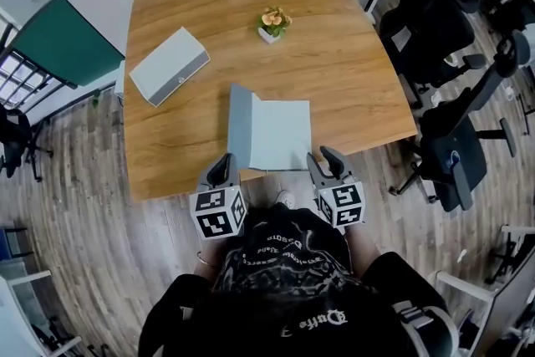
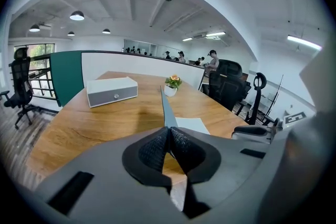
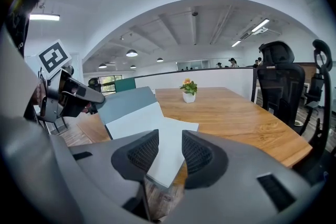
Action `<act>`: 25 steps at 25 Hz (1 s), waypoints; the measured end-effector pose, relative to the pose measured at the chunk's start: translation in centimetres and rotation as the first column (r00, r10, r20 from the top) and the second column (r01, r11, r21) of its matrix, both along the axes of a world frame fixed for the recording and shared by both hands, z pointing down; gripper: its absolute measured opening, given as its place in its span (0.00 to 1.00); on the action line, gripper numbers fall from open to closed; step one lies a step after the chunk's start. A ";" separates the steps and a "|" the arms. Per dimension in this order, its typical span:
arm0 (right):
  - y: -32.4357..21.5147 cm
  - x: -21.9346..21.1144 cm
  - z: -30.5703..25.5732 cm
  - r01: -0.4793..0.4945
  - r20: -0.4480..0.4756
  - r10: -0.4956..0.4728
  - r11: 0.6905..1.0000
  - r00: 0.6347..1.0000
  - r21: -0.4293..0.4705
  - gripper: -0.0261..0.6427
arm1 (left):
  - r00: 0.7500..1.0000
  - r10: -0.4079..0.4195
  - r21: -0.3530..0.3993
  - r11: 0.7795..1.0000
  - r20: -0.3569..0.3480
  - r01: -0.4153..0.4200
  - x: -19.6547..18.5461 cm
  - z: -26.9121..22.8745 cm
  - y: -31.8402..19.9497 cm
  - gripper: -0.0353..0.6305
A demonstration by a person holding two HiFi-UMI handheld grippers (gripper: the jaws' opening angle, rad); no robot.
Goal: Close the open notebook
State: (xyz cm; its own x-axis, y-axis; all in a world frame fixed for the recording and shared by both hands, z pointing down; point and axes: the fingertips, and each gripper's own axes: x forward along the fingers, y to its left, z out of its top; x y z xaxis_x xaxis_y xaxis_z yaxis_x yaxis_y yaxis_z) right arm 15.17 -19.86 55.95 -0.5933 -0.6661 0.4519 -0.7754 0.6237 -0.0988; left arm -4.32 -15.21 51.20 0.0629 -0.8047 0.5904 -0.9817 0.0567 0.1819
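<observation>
Open notebook at lower centre of frame, on the counter edge, left hand-held gripper clamped on its raised left cover, right hand-held gripper jaws apart astride its right corner

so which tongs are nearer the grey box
Left. The left tongs grip the lifted cover of the notebook, on the grey box's side; the right tongs sit at the notebook's opposite edge, further from the box.
</observation>
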 end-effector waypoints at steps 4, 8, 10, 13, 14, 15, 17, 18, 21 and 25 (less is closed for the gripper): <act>0.3 0.8 0.1 -0.024 0.007 0.024 1.000 1.000 -0.010 0.25 | 0.999 0.046 0.044 0.998 0.021 -0.047 1.3 -0.7 -0.2 0.11; 0.7 1.2 0.2 -0.037 0.009 0.037 0.999 0.999 -0.021 0.25 | 0.991 0.130 0.075 0.989 -0.016 -0.129 3.6 -1.3 -0.5 0.11; 0.8 1.4 0.5 -0.043 0.006 0.044 0.999 0.999 -0.024 0.25 | 0.986 0.162 0.083 0.984 -0.030 -0.159 4.6 -1.4 -0.8 0.11; 1.0 1.6 1.1 -0.051 -0.003 0.051 0.998 0.999 -0.029 0.25 | 0.979 0.200 0.088 0.977 -0.039 -0.196 6.0 -1.4 -1.1 0.11; 1.1 1.7 1.2 -0.053 -0.004 0.053 0.998 0.999 -0.032 0.25 | 0.976 0.213 0.087 0.974 -0.039 -0.209 6.4 -1.3 -1.2 0.11; 1.2 1.8 1.3 -0.055 -0.005 0.055 0.998 0.998 -0.034 0.25 | 0.974 0.224 0.086 0.972 -0.040 -0.220 6.7 -1.3 -1.3 0.11; 1.2 1.9 1.3 -0.064 -0.005 0.064 0.997 0.998 -0.038 0.25 | 0.969 0.242 0.083 0.968 -0.040 -0.238 7.0 -1.3 -1.4 0.11; 1.2 1.9 1.3 -0.069 -0.002 0.069 0.997 0.998 -0.039 0.24 | 0.967 0.250 0.081 0.966 -0.040 -0.246 7.1 -1.3 -1.4 0.11; 1.1 2.3 1.0 -0.080 0.003 0.080 0.996 0.997 -0.038 0.24 | 0.961 0.272 0.078 0.960 -0.042 -0.268 7.8 -1.2 -1.6 0.11; 1.2 2.9 1.1 -0.091 -0.002 0.091 0.995 0.996 -0.041 0.24 | 0.950 0.309 0.077 0.949 -0.040 -0.305 9.0 -1.0 -1.8 0.11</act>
